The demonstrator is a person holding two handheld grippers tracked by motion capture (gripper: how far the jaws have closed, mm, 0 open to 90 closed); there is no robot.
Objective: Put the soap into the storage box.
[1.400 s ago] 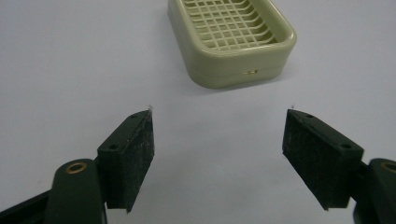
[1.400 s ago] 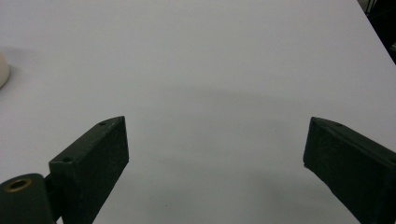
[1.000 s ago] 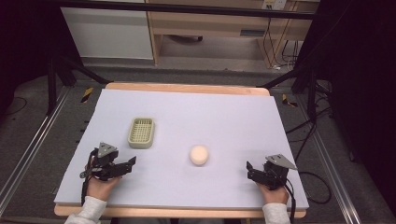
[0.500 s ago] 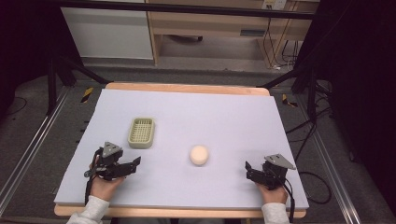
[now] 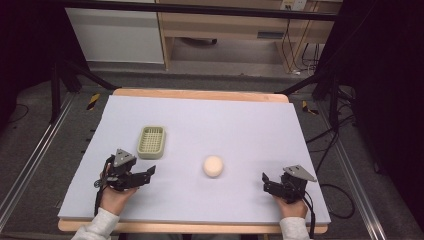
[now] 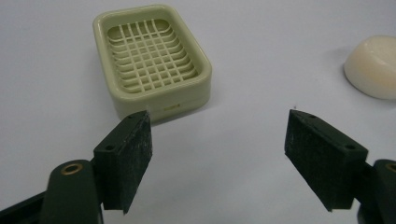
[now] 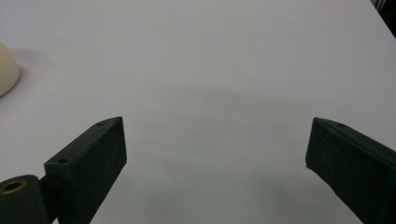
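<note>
Since a second ago my left tool (image 5: 148,172) has slid rightward along the near part of the tabletop (image 5: 240,120), while my right tool (image 5: 266,181) has barely shifted. Both tools sit low over the lavender surface with jaws spread wide and nothing between them; the left gripper view and the right gripper view each show bare tabletop in the gap. Just beyond my left tool, slightly left of its line, lies the pale green soap dish (image 5: 151,142), a shallow tray with a slatted grid floor, resting flat and holding nothing. I see the round cream soap bar (image 5: 213,166) near the middle of the tabletop, between the two tools, right of the dish and well apart from it. It lies to the far right of the left tool's jaws and off to the left of the right tool's jaws, touching neither.
</note>
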